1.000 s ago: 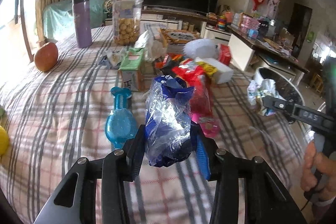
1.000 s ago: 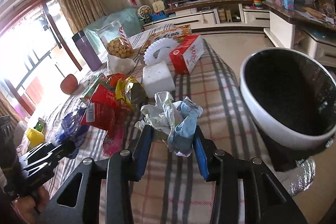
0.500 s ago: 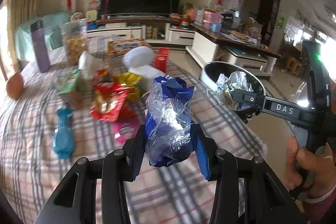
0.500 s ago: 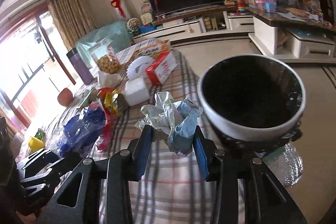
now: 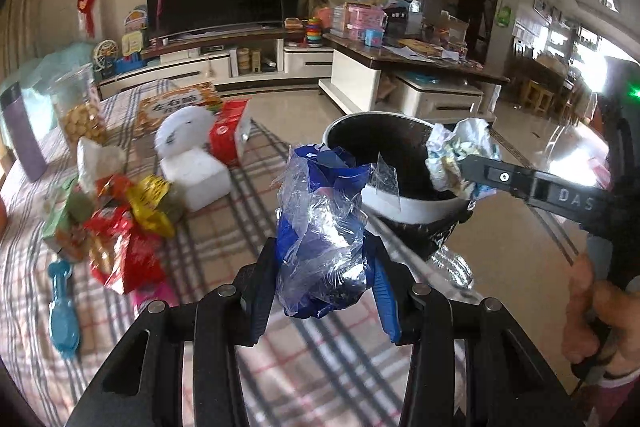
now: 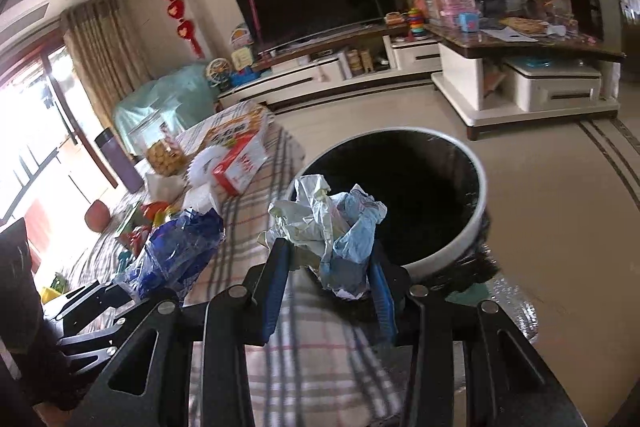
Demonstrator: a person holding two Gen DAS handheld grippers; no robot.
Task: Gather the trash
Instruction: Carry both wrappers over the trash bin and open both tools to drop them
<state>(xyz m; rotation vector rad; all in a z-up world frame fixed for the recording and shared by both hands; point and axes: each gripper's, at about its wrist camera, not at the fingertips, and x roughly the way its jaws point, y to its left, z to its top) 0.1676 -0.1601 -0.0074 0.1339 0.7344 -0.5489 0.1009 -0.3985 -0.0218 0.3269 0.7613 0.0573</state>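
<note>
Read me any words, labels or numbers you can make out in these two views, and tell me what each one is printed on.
"DAS": white letters on the black body of the right gripper, seen from the left wrist view; the word may run on past what shows.
Orange box on the table: large characters, too blurred to read.
Red carton: white print, too blurred to read.
Snack wrappers: print unreadable.
</note>
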